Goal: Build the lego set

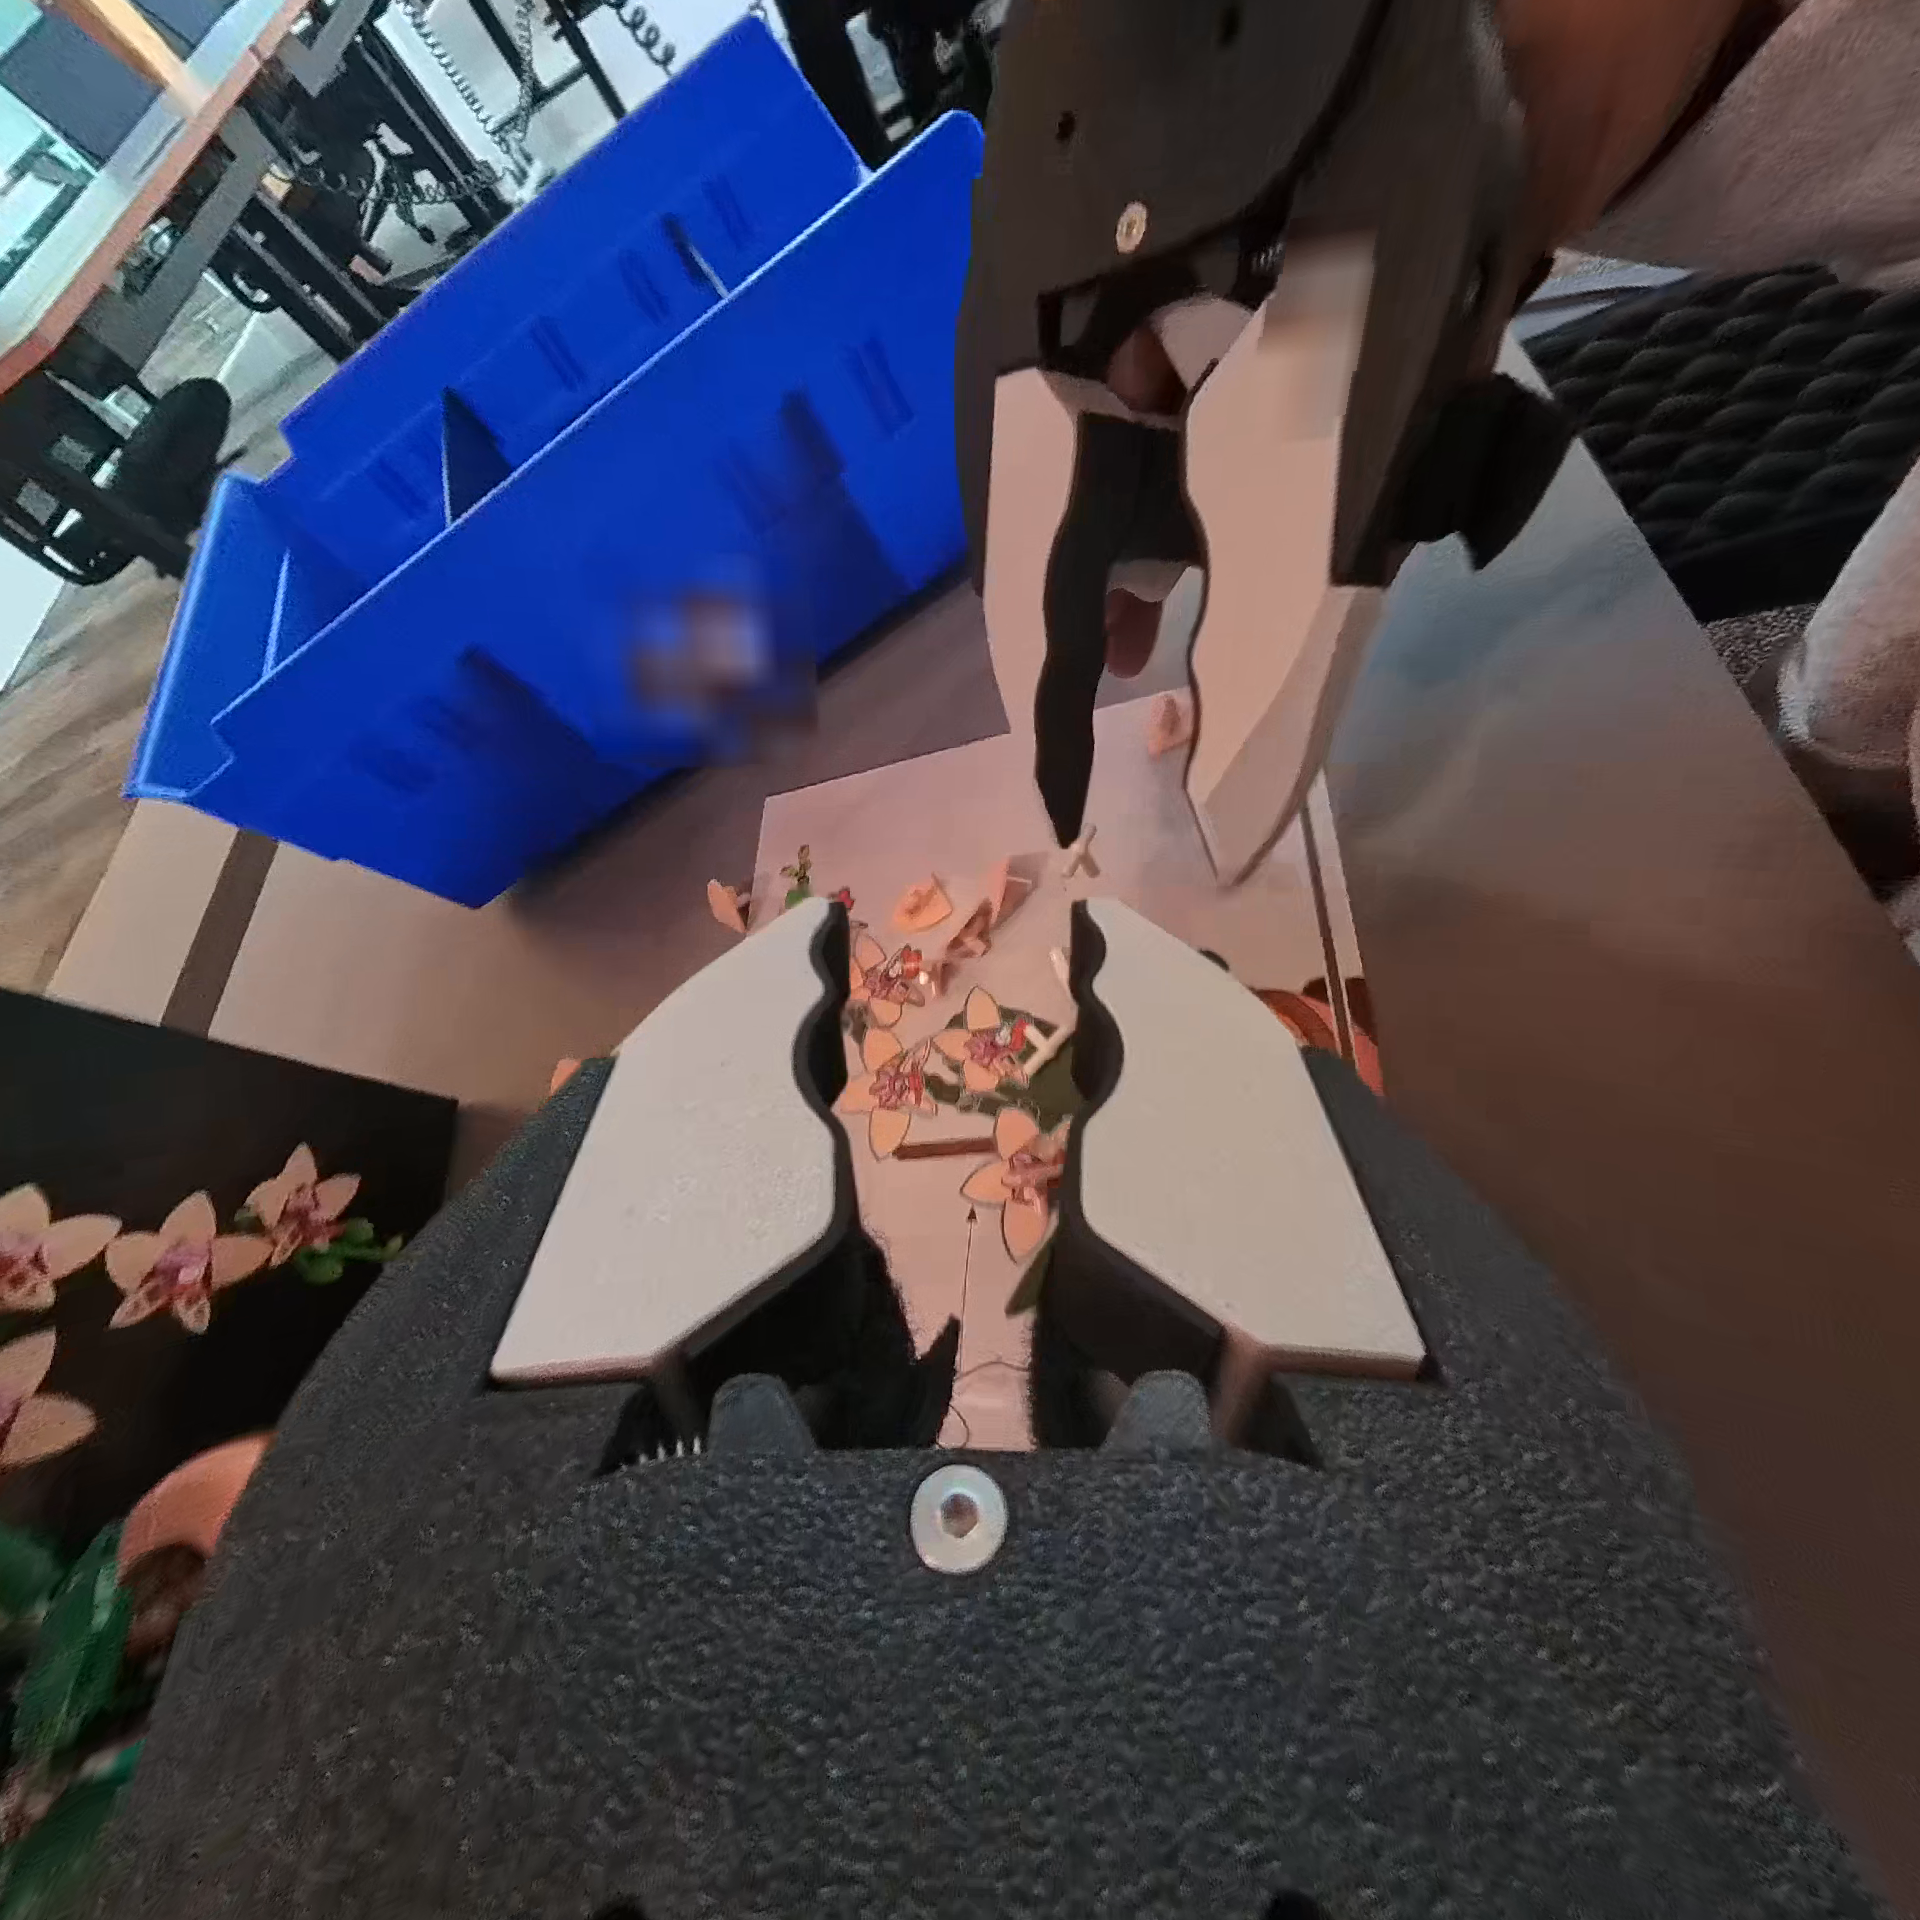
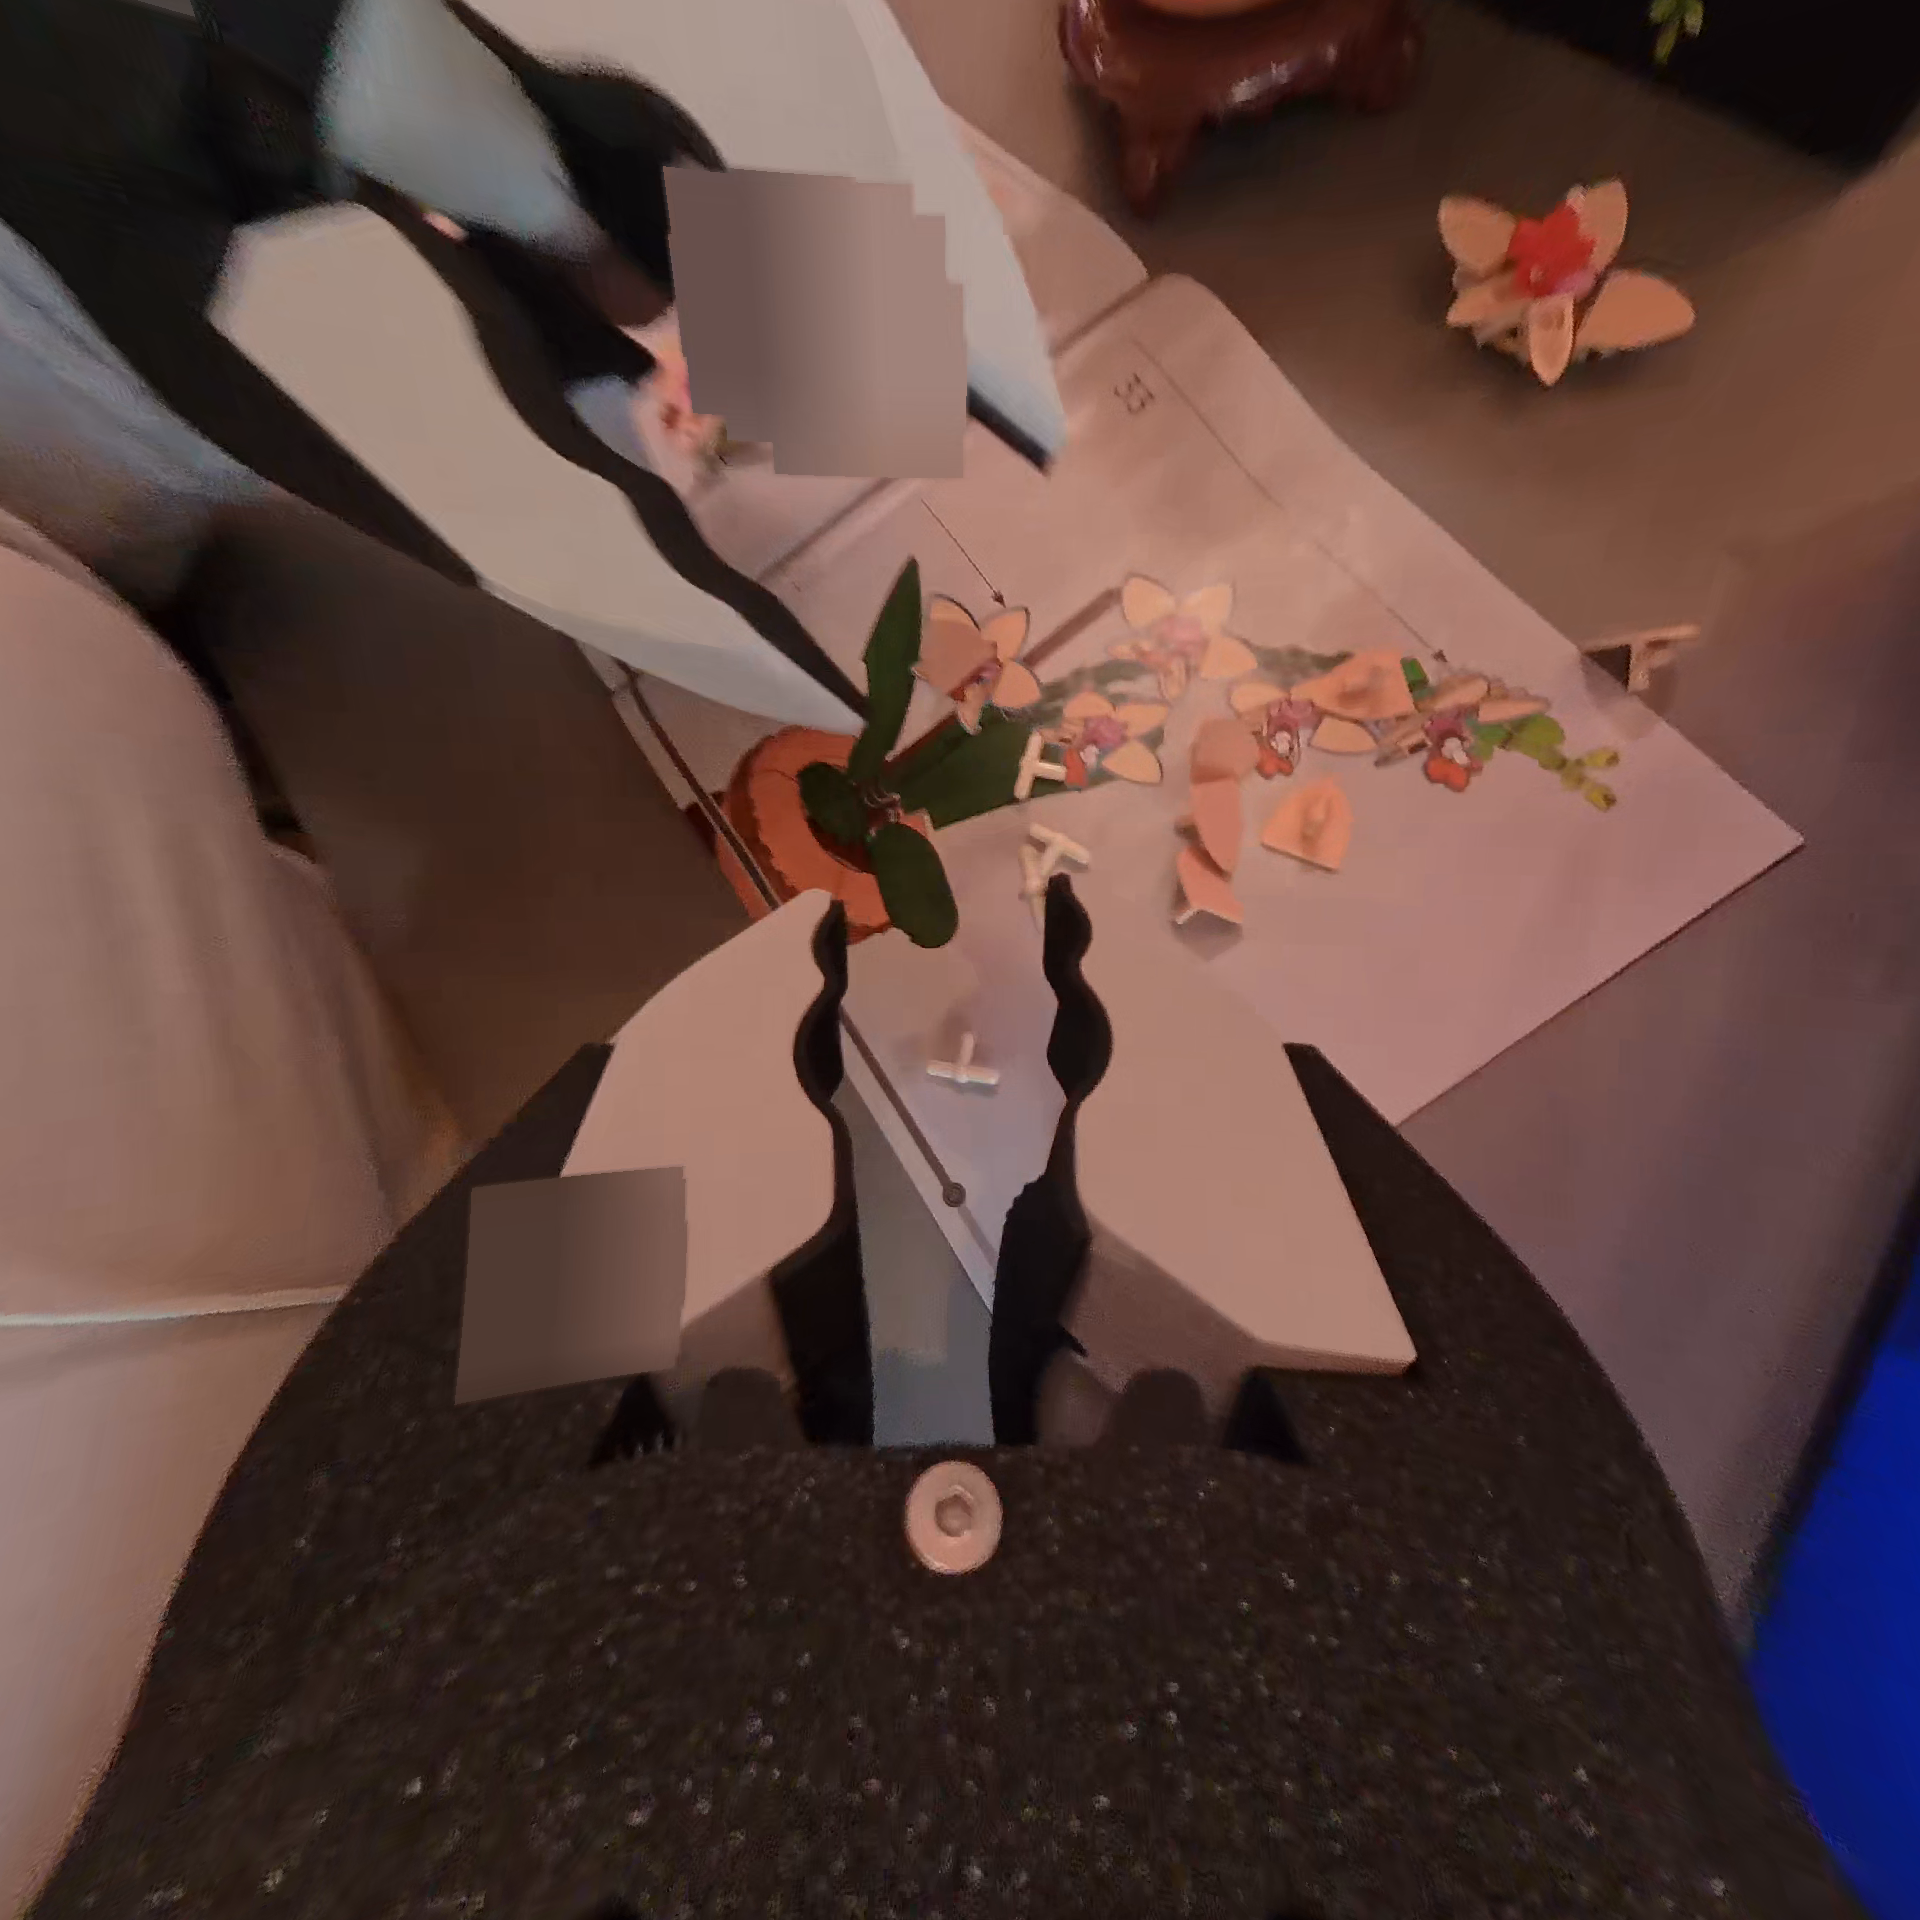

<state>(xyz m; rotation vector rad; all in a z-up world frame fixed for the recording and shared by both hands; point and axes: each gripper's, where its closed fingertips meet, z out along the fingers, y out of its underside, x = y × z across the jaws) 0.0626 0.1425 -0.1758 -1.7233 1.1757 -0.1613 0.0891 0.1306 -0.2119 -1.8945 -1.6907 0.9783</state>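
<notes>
Right gripper (image 2: 951, 899): jaws apart, empty, above instruction sheet (image 2: 1621, 935). Left gripper (image 1: 961, 914): jaws apart, empty, above same sheet.

White T-shaped pegs: three counted; nearest (image 2: 961, 1065) between right jaws, two (image 2: 1049, 847) just beyond tips. Judged light, rigid, tiny, slippery; pinch across crossbar.

Loose petals (image 2: 1307, 821): about four, thin, stiff.

Finished flower (image 2: 1558, 275): one, off sheet, likely fragile.

Blue bins (image 1: 582, 540): two.

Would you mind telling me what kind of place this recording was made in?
Probably an office or lab: desks with coiled cables, an office chair and a blue storage bin stand beyond the work table.
</notes>
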